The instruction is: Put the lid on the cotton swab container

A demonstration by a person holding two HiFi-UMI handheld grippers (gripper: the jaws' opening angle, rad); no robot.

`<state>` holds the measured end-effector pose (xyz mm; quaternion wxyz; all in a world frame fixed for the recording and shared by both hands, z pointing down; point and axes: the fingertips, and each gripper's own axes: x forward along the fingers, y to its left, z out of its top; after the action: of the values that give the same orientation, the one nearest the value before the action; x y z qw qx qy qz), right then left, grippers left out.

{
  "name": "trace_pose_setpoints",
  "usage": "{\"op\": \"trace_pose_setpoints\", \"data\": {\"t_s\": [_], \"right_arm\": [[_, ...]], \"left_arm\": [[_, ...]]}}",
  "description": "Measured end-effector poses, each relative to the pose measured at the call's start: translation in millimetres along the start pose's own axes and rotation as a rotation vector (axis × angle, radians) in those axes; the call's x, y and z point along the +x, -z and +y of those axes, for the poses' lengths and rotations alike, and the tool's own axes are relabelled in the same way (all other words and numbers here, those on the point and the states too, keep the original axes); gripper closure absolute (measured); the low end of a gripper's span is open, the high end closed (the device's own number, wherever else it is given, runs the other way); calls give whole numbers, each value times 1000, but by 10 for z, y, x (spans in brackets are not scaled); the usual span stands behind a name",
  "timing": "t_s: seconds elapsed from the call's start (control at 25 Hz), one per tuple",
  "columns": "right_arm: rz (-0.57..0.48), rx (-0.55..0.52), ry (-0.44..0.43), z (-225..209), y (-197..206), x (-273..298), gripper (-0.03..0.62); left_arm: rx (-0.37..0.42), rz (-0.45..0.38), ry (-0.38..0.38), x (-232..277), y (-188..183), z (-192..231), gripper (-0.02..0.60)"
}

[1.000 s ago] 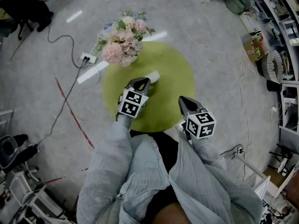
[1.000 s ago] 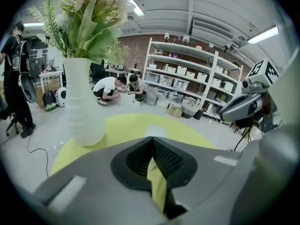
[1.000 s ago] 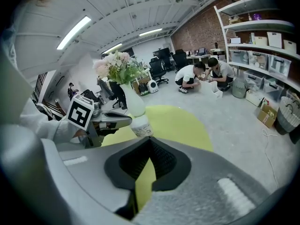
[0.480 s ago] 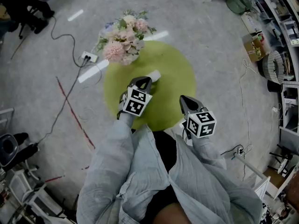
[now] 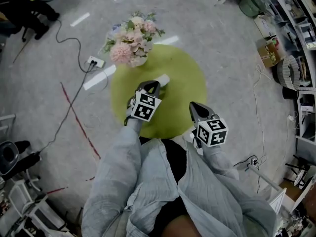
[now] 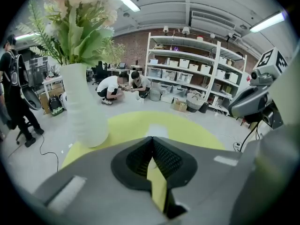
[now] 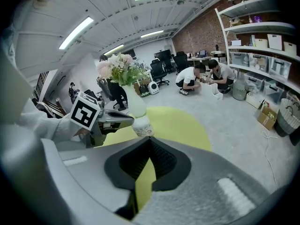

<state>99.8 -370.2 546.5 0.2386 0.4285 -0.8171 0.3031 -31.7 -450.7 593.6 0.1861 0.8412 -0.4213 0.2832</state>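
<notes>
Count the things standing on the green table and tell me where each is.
2: a vase at the table's far left edge, and a white container just ahead of the left gripper. Grippers may hide more.

Head view: worn on my head, facing steeply down from well above the green round table point(image 5: 185, 78); my sleeves point(image 5: 118, 181) fill its lower part.
Left gripper view: rides on my left gripper point(image 5: 153, 85), low over the table, close to the white vase point(image 6: 84, 107), facing the shelves point(image 6: 187, 60).
Right gripper view: rides on my right gripper point(image 5: 193, 105), facing across the table.
Shared by all three: table, vase.
</notes>
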Motion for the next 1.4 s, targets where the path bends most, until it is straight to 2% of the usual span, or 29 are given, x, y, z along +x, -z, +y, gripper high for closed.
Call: {"op": "trace_pose_setpoints", "data": {"t_s": [0.16, 0.24, 0.36, 0.6, 0.88, 1.4], "right_arm": [[-19, -12, -1, 28, -10, -74, 592], [-31, -19, -1, 46, -10, -125, 591], [-52, -25, -7, 104, -4, -209, 591], [-99, -49, -30, 266, 36, -380, 592], [-142, -66, -56, 461, 219, -629, 592], [-223, -71, -76, 809, 581, -1044, 592]], "left_arm": [[-57, -85, -13, -98, -124, 41, 565], [-77, -110, 9, -182, -175, -31, 565], [-74, -125, 45, -338, -191, -200, 565], [-44, -122, 53, -663, -57, -523, 565], [-35, -145, 29, -1151, 112, -850, 565], [-100, -257, -26, -1969, 439, -1213, 565]]}}
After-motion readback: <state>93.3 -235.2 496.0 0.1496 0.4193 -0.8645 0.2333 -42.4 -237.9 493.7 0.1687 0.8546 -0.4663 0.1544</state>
